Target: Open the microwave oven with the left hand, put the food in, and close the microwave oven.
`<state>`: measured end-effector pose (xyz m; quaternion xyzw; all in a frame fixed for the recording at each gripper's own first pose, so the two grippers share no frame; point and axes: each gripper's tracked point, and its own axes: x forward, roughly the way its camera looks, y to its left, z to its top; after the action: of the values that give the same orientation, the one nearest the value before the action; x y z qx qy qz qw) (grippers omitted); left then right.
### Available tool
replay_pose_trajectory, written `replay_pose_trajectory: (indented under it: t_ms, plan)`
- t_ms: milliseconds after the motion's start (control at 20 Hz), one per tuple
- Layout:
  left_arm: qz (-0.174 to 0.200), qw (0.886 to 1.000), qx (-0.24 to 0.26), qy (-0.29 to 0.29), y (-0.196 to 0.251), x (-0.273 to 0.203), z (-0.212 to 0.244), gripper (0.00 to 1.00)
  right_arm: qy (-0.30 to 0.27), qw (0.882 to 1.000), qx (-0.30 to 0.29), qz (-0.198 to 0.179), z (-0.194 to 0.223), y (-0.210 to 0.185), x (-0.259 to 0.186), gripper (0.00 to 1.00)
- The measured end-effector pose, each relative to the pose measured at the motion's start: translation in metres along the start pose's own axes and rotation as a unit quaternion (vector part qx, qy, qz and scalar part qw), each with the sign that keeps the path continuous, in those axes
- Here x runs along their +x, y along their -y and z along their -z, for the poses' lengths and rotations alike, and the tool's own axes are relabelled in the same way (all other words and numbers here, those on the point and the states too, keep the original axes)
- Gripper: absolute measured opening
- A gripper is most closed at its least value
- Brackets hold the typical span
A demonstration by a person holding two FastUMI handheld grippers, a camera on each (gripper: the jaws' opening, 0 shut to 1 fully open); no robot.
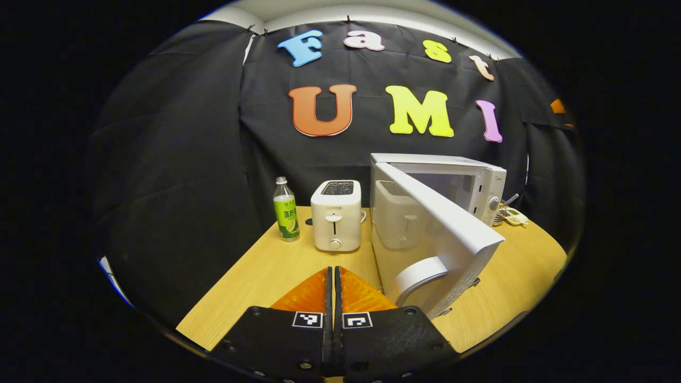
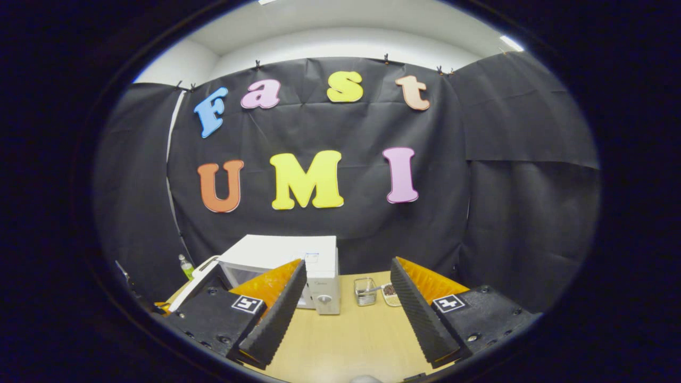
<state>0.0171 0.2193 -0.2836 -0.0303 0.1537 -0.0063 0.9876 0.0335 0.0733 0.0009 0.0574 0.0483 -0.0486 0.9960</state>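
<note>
The white microwave [image 1: 468, 183] stands at the back of the wooden table, its door [image 1: 433, 229] swung wide open toward me, the curved handle [image 1: 420, 274] near my left gripper [image 1: 334, 270]. That gripper is shut on nothing, just left of the door's edge. In the right gripper view the microwave [image 2: 298, 255] sits ahead to the left with its door [image 2: 194, 287] open. My right gripper [image 2: 347, 268] is open and holds nothing. A small dish of dark food [image 2: 391, 291] rests on the table right of the microwave, between the spread fingers' line.
A white toaster [image 1: 336, 215] and a green-labelled bottle [image 1: 286, 210] stand left of the microwave. A small clear cup [image 2: 365, 291] sits beside the food dish. The wooden table [image 1: 266, 276] ends at rounded edges left and right. Black cloth walls the booth.
</note>
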Motion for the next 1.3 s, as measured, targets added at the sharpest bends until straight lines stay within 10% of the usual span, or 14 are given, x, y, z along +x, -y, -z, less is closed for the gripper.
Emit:
replay_pose_trajectory:
  t_ms: [500, 1300]
  plan:
    - [0.095, 0.994, 0.038, 0.029, 0.099, 0.005, -0.007, 0.1, -0.004, 1.0, -0.004, 0.024, -0.02, 0.026, -0.012, 0.92]
    - [0.241, 0.97, 0.007, 0.032, 0.311, 0.107, -0.047, 0.0, -0.017, 0.992, 0.001, 0.127, -0.027, 0.122, -0.04, 0.92]
